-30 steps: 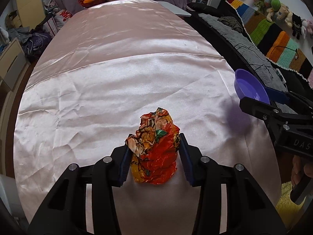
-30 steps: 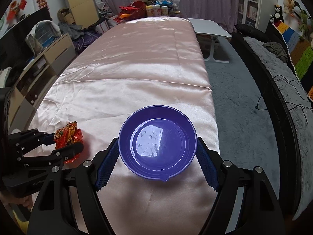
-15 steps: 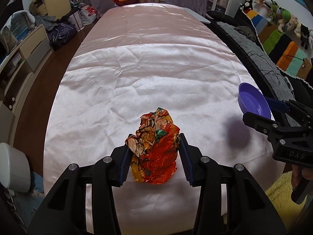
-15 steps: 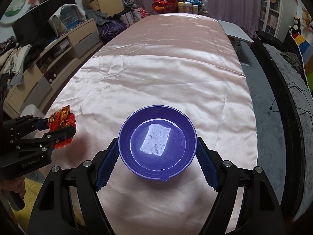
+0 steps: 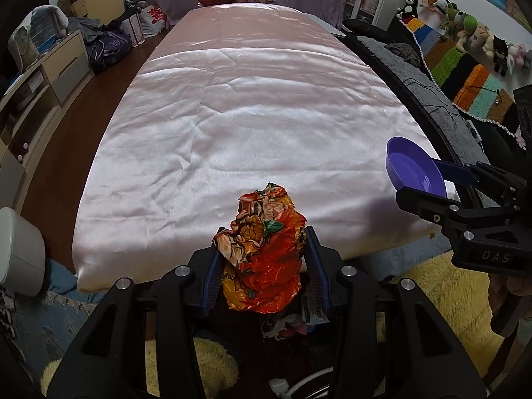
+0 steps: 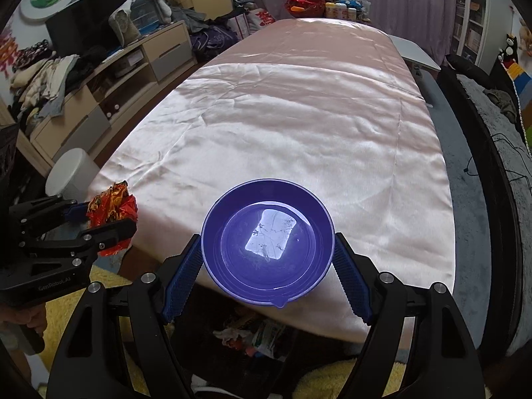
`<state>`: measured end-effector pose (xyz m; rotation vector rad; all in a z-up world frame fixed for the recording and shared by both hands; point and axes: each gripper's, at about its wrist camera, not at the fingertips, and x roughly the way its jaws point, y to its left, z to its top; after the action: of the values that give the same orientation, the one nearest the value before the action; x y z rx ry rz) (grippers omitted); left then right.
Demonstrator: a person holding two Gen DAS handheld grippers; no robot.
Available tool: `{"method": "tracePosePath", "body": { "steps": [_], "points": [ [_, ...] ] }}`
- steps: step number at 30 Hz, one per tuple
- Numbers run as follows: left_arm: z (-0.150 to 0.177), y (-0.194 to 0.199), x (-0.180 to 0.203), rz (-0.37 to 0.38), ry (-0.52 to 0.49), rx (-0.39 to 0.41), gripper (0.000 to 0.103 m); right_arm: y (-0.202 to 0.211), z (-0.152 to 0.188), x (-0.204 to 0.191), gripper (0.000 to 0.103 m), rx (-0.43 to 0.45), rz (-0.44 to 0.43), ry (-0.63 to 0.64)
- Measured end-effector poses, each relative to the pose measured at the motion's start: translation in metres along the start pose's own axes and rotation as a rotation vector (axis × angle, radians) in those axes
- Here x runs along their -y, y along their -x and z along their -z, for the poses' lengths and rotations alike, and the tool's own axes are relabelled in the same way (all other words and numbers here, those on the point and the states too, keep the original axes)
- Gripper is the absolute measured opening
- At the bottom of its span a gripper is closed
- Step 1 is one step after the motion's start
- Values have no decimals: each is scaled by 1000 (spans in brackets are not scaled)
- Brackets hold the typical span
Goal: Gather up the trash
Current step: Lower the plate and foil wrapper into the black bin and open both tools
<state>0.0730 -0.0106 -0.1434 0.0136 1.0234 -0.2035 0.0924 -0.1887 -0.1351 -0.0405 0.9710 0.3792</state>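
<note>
Surface: pink satin table, near edge below my tongs.
Left gripper: clamped on crumpled wrapper.
Right gripper: spread wide, clasping purple bowl.
Bin contents: directly beneath both, past the near edge; the left looks nearer.

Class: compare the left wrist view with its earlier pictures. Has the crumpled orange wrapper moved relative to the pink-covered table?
Yes. The orange wrapper, clamped in the left tool, has drawn back over the pink table's near edge.
</note>
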Motion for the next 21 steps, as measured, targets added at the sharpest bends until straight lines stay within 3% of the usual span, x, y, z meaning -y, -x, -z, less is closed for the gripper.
{"method": "tracePosePath", "body": {
  "steps": [10,21],
  "points": [
    [67,-13,15,88,-5,-82,44,16,59,-13,78,-29,-14,-39],
    [117,-61,29,100,-27,-179,44,-45,119,-3,78,-185,-6,-130]
  ]
}}
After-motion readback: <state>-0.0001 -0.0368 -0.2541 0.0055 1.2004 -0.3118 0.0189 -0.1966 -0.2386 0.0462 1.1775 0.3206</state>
